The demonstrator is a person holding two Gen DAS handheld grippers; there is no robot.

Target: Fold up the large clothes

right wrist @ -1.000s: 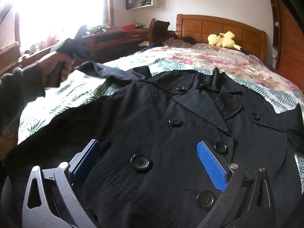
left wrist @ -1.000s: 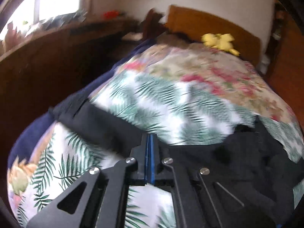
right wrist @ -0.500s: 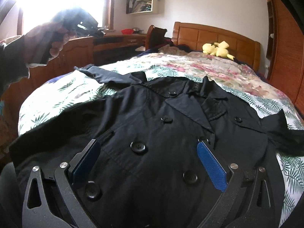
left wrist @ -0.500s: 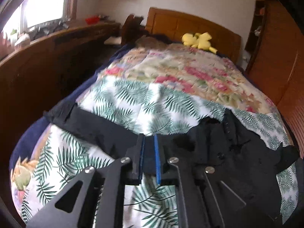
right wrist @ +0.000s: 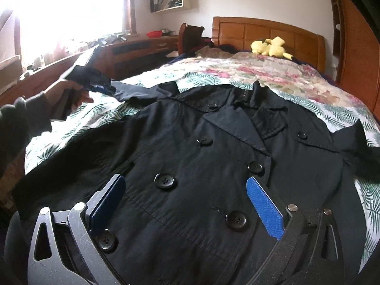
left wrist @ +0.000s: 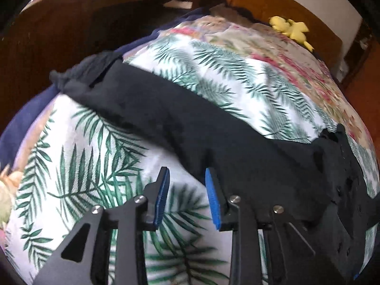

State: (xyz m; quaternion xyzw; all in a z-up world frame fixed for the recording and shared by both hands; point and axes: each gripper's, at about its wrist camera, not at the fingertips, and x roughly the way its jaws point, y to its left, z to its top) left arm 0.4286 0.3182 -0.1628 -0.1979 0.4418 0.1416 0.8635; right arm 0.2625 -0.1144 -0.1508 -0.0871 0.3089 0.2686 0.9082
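Note:
A black double-breasted coat (right wrist: 213,156) lies face up, spread on the bed. Its left sleeve (left wrist: 147,109) stretches flat across the palm-leaf bedspread toward the bed's left edge. My left gripper (left wrist: 186,178) is open and empty, its blue pads just above the sleeve's near edge; it also shows in the right wrist view (right wrist: 95,80), held in a hand beside the sleeve's end. My right gripper (right wrist: 185,190) is wide open and empty, low over the coat's buttoned front. The coat's right sleeve (right wrist: 356,144) lies off to the right.
The bed has a floral and palm-leaf bedspread (right wrist: 237,71) and a wooden headboard (right wrist: 273,33). A yellow plush toy (right wrist: 270,47) sits by the headboard. A wooden desk (right wrist: 133,52) runs along the left under a bright window. A wooden wardrobe (right wrist: 356,47) stands at the right.
My left gripper was shut on the sleeve; it has opened, let go and dropped close to the laid-out sleeve. My right gripper stays open over the coat, shifting slightly.

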